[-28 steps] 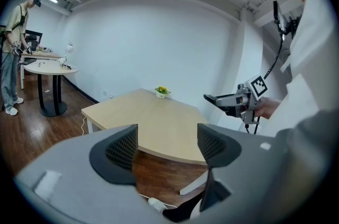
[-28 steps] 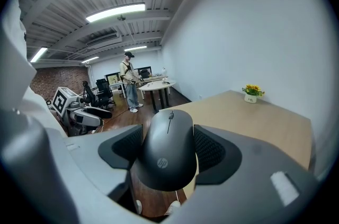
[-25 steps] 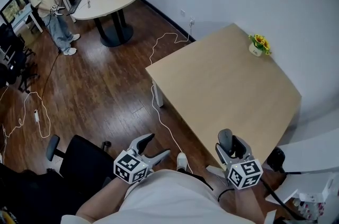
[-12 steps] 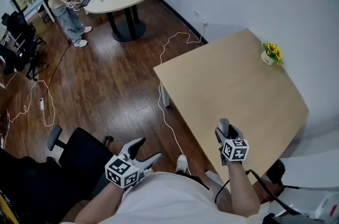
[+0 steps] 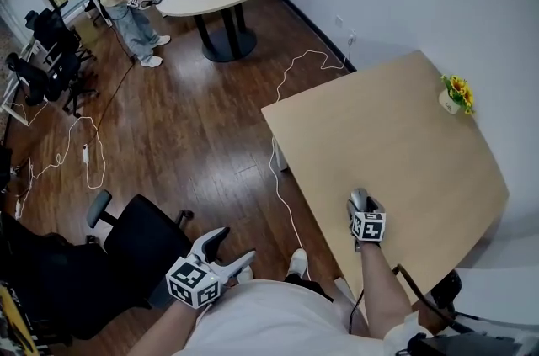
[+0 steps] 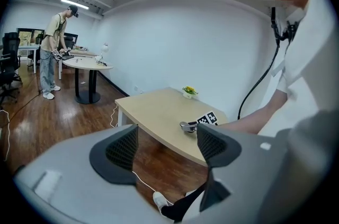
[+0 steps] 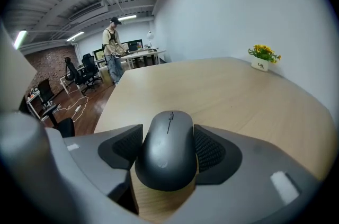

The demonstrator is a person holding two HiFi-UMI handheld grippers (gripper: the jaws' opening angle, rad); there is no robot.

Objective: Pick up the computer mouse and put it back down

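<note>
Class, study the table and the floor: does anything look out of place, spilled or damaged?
Nothing is spilled, tipped or damaged. The flower pot stands upright on the table; the right gripper holds the mouse. Only the white cable looks untidy, trailing loose over the floor beside the table, where feet could catch it.

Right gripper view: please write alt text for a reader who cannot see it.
The right gripper holds a dark grey computer mouse between its two jaws, at the near edge of a light wooden table. A small pot of yellow flowers stands at its far right, and a person stands far behind on the left.
</note>
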